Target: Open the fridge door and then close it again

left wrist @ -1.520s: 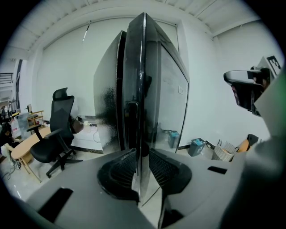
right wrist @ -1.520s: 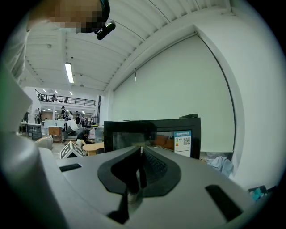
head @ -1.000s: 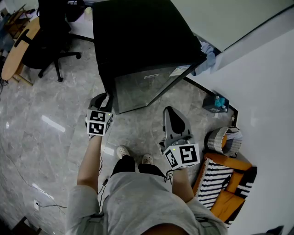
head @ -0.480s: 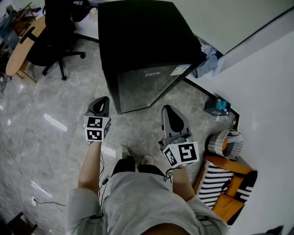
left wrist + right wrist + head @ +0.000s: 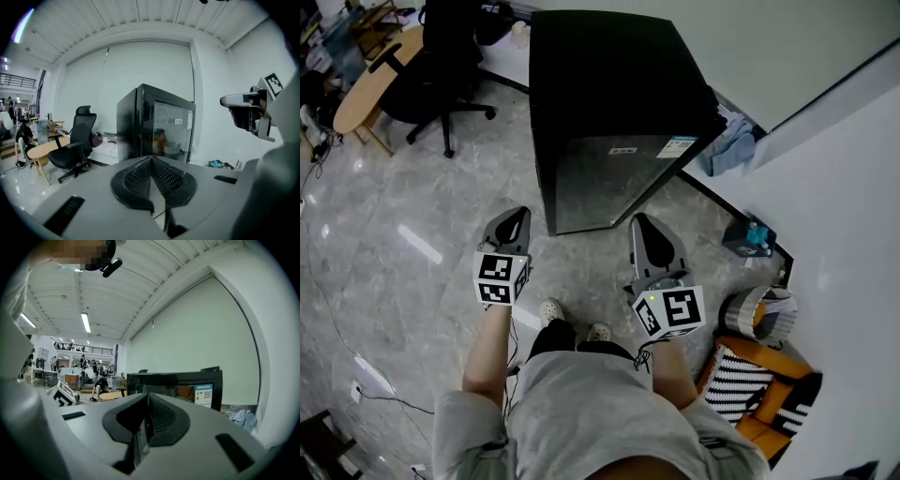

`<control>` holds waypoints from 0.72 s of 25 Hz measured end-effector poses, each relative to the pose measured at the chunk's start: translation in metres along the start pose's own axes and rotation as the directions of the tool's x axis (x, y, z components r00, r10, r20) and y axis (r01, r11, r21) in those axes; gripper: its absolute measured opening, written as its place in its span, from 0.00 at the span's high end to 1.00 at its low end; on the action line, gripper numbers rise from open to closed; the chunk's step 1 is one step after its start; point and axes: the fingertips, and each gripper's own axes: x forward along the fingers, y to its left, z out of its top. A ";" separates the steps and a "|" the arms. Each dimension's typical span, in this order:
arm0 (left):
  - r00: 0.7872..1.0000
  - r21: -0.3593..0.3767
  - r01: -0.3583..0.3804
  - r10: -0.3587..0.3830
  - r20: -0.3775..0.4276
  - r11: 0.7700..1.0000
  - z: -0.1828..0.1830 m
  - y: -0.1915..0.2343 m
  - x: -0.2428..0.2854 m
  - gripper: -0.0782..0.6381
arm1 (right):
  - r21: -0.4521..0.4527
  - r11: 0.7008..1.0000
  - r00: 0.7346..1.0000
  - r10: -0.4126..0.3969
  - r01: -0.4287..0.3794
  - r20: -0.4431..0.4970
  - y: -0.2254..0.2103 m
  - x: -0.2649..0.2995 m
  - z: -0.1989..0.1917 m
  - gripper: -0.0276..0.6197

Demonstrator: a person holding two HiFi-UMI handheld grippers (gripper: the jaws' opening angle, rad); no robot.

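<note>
Left gripper (image 5: 514, 220) is clenched on nothing, its jaws pressed together, and it hovers over the grey floor (image 5: 412, 244) just in front of the left front corner of the fridge (image 5: 609, 84). Right gripper (image 5: 645, 232) is likewise clenched and empty, near the right edge of the glass door (image 5: 600, 183). Neither touches the fridge, which stands closed at the floor's far edge by the wall (image 5: 769, 37). An office chair (image 5: 441, 47) stands to its left.

Fridge (image 5: 614, 94) ahead, chair (image 5: 450, 52) at its left (desk (image 5: 373, 86) further left)
</note>
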 end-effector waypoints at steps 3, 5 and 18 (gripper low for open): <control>1.000 0.003 -0.006 0.006 0.023 1.000 0.006 -0.010 -0.017 0.87 | -0.004 1.000 1.000 0.017 -0.017 0.009 0.005 -0.008 0.004 0.92; 0.999 0.005 -0.010 0.010 0.044 1.000 0.013 -0.017 -0.028 0.87 | -0.010 1.000 0.999 0.028 -0.028 0.015 0.007 -0.013 0.008 0.92; 0.982 0.015 -0.074 0.070 0.178 0.997 0.048 -0.068 -0.106 0.87 | -0.035 0.993 0.992 0.111 -0.109 0.062 0.021 -0.058 0.027 0.92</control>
